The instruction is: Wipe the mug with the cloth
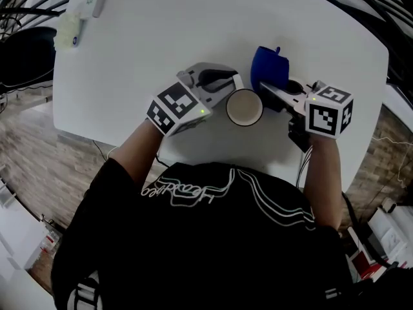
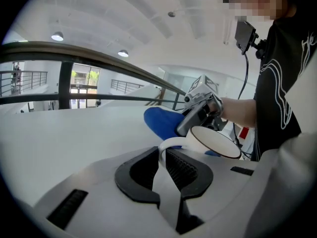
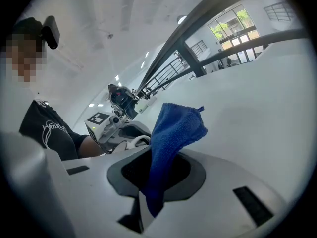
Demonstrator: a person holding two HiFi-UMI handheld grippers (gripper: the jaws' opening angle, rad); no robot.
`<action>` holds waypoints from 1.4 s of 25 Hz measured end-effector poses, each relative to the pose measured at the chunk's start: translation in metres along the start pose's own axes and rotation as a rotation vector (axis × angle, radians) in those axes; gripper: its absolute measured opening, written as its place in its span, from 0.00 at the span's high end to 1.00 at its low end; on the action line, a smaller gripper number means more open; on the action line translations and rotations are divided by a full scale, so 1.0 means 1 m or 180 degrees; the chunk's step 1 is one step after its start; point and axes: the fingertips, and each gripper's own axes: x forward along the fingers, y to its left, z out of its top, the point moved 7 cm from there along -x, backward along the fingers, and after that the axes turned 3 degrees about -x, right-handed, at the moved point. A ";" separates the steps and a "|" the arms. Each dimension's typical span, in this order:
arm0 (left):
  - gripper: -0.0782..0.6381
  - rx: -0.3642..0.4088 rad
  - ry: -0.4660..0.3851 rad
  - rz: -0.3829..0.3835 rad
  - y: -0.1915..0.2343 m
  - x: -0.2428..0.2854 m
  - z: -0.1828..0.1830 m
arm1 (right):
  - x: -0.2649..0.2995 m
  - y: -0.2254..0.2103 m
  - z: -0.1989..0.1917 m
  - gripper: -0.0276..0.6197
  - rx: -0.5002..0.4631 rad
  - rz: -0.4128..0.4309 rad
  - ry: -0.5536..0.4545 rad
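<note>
A cream mug [image 1: 244,107] with a dark rim stands near the front edge of the white table [image 1: 193,31]. My left gripper [image 1: 226,90] is shut on the mug's white handle [image 2: 166,145], which sits between the ribbed pads in the left gripper view; the mug's mouth [image 2: 214,142] shows just beyond. My right gripper [image 1: 268,90] is shut on a blue cloth [image 1: 270,66], which stands up out of its jaws [image 3: 174,130]. The cloth hangs just behind and right of the mug, close to its rim; I cannot tell whether they touch.
At the table's far left corner lie a pale yellow-green soft item [image 1: 68,31] and a small white object [image 1: 94,4]. Dark cables run behind the table. The person's body fills the near side. Wooden floor shows on both sides.
</note>
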 end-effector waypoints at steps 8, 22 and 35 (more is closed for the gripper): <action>0.82 -0.0119 -0.0002 0.0251 -0.003 -0.017 -0.009 | -0.034 0.019 -0.009 0.88 -0.0006 -0.0191 -0.0283; 0.82 -0.0202 0.0021 0.0526 -0.021 -0.047 -0.025 | -0.052 0.049 -0.019 0.88 0.0222 -0.0253 -0.0788; 0.82 -0.0245 0.0011 0.0516 -0.020 -0.056 -0.033 | -0.025 0.044 -0.015 0.88 0.0386 -0.0015 -0.0773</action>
